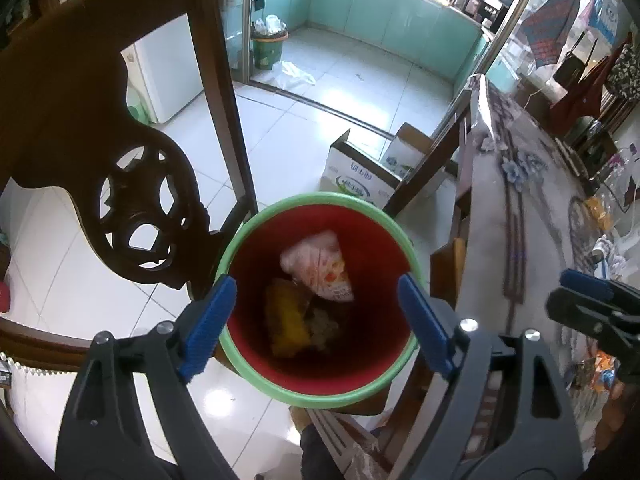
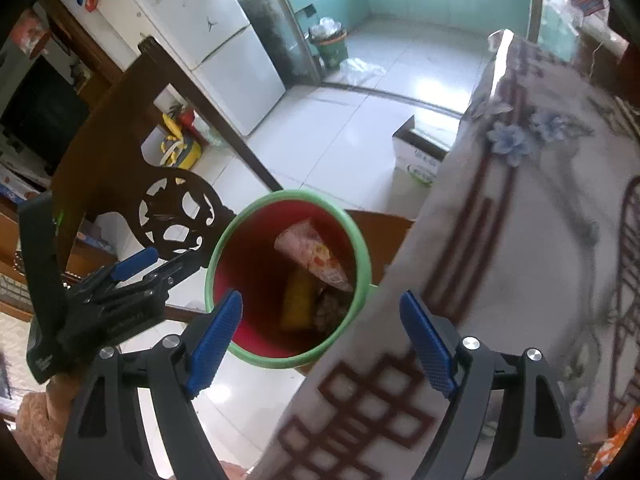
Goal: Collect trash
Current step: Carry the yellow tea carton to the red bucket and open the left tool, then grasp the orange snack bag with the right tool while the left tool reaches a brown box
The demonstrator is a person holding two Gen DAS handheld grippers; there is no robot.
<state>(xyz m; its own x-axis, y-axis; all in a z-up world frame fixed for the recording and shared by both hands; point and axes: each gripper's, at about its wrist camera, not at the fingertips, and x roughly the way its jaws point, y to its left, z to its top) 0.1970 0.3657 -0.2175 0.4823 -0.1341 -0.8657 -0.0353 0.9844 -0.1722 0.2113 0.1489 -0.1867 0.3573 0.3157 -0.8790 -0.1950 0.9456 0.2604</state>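
Directly below the left claw, the red bin with its green rim stands open on a wooden chair seat. The left claw is released: its blue pads sit wide apart, one over each side of the rim, and nothing lies between them. Inside the bin rest a pink-and-white printed wrapper, a yellow piece and a dark crumpled scrap; the wrapper lies uppermost, toward the far wall.

The right claw is also released and empty. Its left pad overlaps the near rim of the bin in the right wrist view; its right pad hangs over the edge of the table, which is covered with a floral, maroon-lined cloth. The table edge runs just beside the bin on the right, leaving little side clearance there.

On the left, the carved chair back rises beside the bin and closes that side. Beyond the bin, an open cardboard box sits on the white tiled floor, near the table corner. The floor past it is open up to a sliding-door track. Farther off stand a white refrigerator and a green waste bin lined with plastic, with a loose bag on the floor beside it.
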